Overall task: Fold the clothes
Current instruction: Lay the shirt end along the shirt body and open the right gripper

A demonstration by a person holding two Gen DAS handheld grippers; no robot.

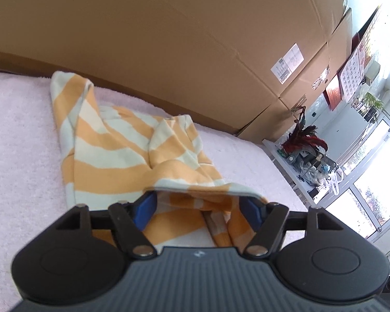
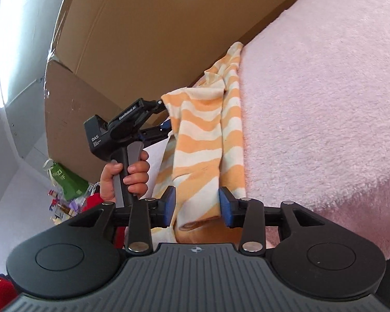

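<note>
We see an orange-and-white striped garment (image 1: 111,153) lying rumpled on the pink-covered bench (image 1: 18,119), its near end lifted off the bench's edge. Our left claw (image 1: 197,209) and right claw (image 2: 197,205) both stand spread, cloth between their pads, not pinched. No neat fold shows; smoothing and folding appear left.

My left gripper (image 1: 199,206) has a dark grey ribbed body with a small compass-like mark at its centre. On each side sits a rounded black housing with a raised circular disc. Two black link bars, pinned with silver round screws, lead out to blue finger pads (image 1: 144,209).

My right gripper (image 2: 197,205) is built the same way: ribbed grey body, black rounded housings, silver screws, blue pads (image 2: 171,204).

Seen from the right camera, the left gripper shows a black boxy head printed "DAS" in white, more white lettering along its side, and a black handle with grey strips. My left hand (image 2: 124,175) is bare, with no sleeve visible.
</note>
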